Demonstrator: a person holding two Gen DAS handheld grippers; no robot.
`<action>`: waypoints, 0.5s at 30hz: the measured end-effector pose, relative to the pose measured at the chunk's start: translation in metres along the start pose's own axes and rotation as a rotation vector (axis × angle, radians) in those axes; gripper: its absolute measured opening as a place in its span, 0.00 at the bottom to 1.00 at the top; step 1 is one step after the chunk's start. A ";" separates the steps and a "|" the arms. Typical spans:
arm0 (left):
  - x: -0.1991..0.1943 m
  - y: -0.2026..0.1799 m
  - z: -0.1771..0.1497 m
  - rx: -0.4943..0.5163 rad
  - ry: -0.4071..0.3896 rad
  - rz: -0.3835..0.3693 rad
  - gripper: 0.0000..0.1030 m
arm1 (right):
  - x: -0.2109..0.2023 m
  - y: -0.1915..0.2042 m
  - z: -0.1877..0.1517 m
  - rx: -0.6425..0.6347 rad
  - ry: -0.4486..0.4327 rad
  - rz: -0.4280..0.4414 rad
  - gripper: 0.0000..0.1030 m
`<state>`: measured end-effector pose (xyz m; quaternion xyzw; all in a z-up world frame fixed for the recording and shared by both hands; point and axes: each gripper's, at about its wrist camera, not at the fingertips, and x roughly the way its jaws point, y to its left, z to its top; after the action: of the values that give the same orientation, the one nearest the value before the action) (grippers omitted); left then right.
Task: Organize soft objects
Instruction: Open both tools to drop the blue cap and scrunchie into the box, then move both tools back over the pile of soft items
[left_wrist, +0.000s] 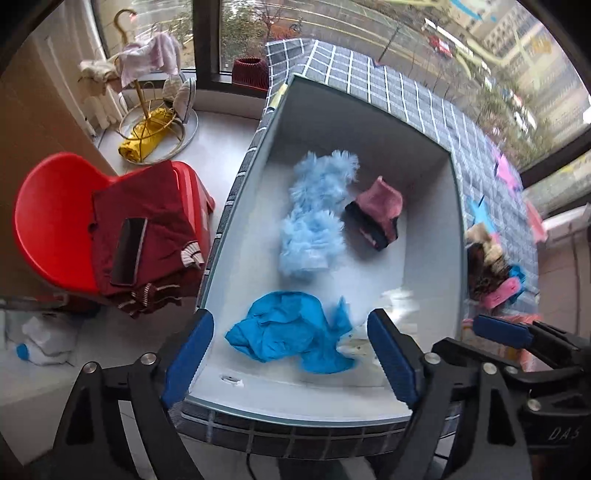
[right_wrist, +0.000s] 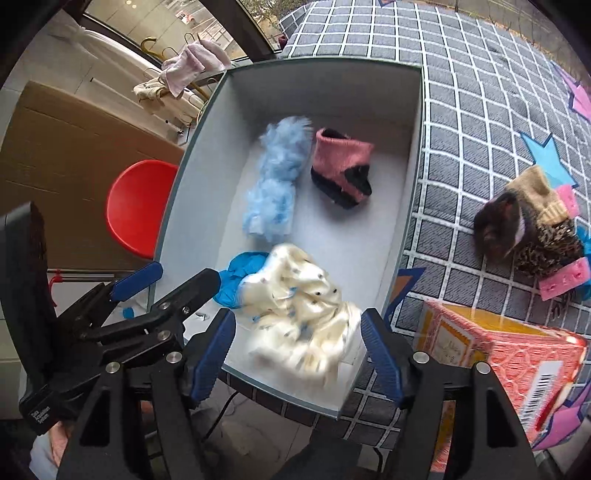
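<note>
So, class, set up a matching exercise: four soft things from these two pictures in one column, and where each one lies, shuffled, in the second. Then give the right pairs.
Things
1. fluffy light-blue item
2. bright blue cloth
3. dark red garment
4. leopard-print item

Places
A. on the red chair
B. on the checked cloth outside the box
C. in the white box, beside the pink-and-black sock
D. in the white box, at its near end by the cream cloth

Pairs: 1-C, 2-D, 3-A, 4-B
</note>
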<state>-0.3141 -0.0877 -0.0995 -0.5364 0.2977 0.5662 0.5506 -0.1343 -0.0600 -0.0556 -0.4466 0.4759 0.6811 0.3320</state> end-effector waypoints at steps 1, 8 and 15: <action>-0.002 0.001 0.001 -0.015 -0.002 -0.014 0.88 | -0.003 -0.002 0.001 0.008 -0.005 -0.022 0.94; -0.017 -0.009 0.004 -0.003 -0.007 -0.023 0.88 | -0.031 -0.014 -0.004 0.064 -0.049 0.058 0.99; -0.027 -0.043 0.013 0.047 0.011 -0.050 0.88 | -0.059 -0.024 -0.005 0.099 -0.082 0.084 0.99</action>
<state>-0.2823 -0.0746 -0.0607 -0.5336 0.3003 0.5422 0.5755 -0.0890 -0.0581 -0.0099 -0.3809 0.5132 0.6878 0.3443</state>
